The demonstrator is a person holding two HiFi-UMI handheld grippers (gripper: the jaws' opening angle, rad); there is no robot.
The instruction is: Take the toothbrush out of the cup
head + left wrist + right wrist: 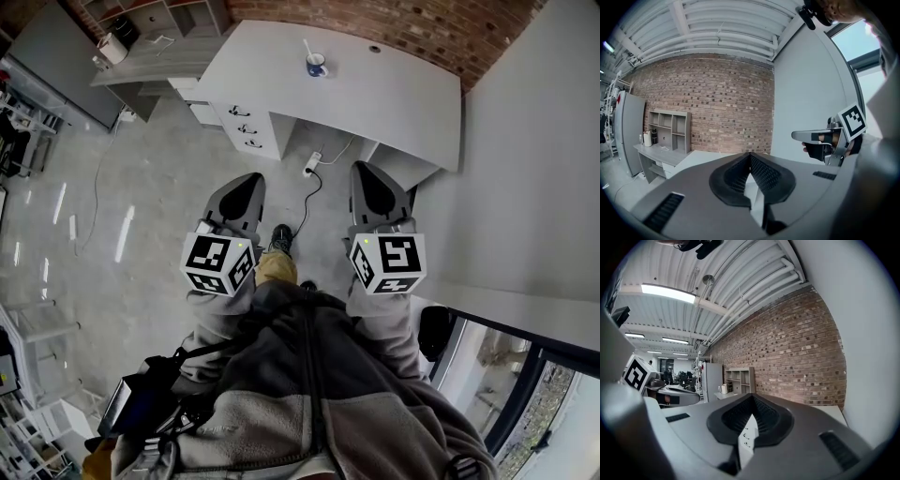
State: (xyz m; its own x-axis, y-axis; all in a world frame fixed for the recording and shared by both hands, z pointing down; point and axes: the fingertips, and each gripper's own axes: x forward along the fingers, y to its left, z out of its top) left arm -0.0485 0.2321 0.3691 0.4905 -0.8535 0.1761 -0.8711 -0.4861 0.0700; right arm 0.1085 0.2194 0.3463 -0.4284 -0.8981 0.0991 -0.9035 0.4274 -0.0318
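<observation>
A blue and white cup point(317, 66) stands on the white desk point(394, 94) far ahead in the head view, with a pale toothbrush point(307, 49) leaning out of it to the left. Both grippers are held low near my body, well short of the desk. My left gripper point(251, 180) and right gripper point(362, 169) both point toward the desk. In the left gripper view the left gripper point(750, 155) has its jaws meeting at the tips with nothing between them. The right gripper point(752, 398) looks the same in its own view. Neither gripper view shows the cup.
White drawers point(246, 127) sit under the desk's left end. A power strip point(312, 163) and cable lie on the floor in front. A grey shelf desk point(155, 52) stands at the back left, a brick wall point(717, 103) behind, a white wall point(534, 187) to the right.
</observation>
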